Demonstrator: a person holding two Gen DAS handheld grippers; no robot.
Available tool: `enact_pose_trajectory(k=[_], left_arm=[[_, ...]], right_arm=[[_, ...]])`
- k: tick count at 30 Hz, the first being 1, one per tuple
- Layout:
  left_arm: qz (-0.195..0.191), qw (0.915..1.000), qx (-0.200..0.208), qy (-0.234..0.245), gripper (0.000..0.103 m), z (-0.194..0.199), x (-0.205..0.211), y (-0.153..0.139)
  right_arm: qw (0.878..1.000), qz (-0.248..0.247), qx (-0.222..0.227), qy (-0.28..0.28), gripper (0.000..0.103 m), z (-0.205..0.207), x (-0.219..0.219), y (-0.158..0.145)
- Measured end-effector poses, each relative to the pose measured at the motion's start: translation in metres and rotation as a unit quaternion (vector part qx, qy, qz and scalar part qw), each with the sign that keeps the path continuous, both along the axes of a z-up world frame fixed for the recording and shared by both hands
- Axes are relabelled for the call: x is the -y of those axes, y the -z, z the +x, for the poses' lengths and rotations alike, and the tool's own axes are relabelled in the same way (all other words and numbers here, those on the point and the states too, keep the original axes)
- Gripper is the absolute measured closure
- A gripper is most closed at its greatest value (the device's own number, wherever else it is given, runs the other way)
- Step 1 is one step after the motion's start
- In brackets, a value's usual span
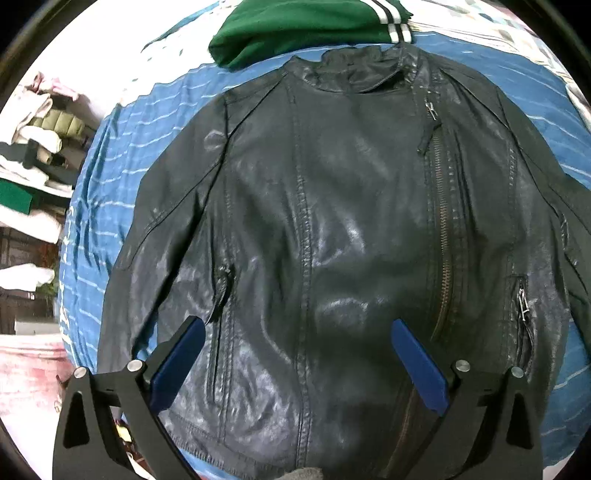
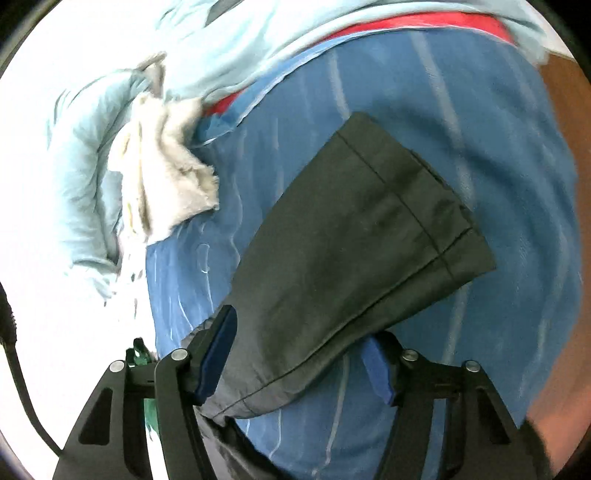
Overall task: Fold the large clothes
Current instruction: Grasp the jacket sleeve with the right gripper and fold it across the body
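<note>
Between the spread blue pads of the left gripper [image 1: 297, 339], jaws wide and holding nothing, lies the lower front of a black leather jacket [image 1: 332, 221]. It is spread face up on a blue striped bedsheet [image 1: 122, 155], zipper [image 1: 441, 236] running ahead and right of centre, collar farthest away. Beyond the collar sits a green garment with white stripes [image 1: 295, 26]. Right gripper [image 2: 299, 343]: jaws also spread, the jacket's dark sleeve [image 2: 354, 243] passing between them and extending ahead, cuff flat on the sheet. Ahead-left, a pale blue quilt [image 2: 85, 177] and a cream fleecy cloth [image 2: 166, 166].

blue striped bedsheet [image 1: 122, 155] | green garment [image 1: 295, 29] | pale-blue quilt [image 2: 81, 166]
</note>
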State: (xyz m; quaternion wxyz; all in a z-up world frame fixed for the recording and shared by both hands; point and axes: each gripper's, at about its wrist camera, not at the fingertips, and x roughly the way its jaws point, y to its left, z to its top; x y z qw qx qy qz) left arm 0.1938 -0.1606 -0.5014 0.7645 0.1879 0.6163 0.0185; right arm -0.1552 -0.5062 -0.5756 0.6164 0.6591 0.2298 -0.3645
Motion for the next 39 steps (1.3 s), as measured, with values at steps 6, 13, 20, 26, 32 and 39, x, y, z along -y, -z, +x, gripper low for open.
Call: enact_pose_trajectory(k=[6, 13, 20, 26, 32, 39], left_arm=[[0.020, 0.9997, -0.016, 0.009, 0.000, -0.001, 0.000, 0.031], [0.024, 0.9979, -0.055, 0.024, 0.000, 0.005, 0.004, 0.071], [-0.021, 0.9973, -0.060, 0.037, 0.000, 0.007, -0.005, 0.077], [-0.055, 0.9963, -0.063, 0.017, 0.000, 0.004, -0.018, 0.069], [-0.064, 0.9971, -0.039, -0.010, 0.000, 0.001, -0.040, 0.050], [-0.059, 0.9931, -0.006, -0.101, 0.000, 0.006, -0.109, 0.031]], right_arm=[[0.995, 0.066, 0.064, 0.045, 0.036, -0.012, 0.012, 0.034], [0.990, 0.052, 0.102, 0.083, 0.036, -0.020, 0.013, 0.044], [0.994, -0.021, 0.075, 0.083, 0.096, 0.009, 0.040, 0.020], [0.992, -0.089, 0.077, 0.040, 0.097, 0.019, 0.045, -0.059], [0.978, -0.176, 0.076, -0.077, 0.097, 0.083, 0.008, -0.161], [0.934, -0.231, 0.078, -0.261, 0.097, 0.234, -0.100, -0.215]])
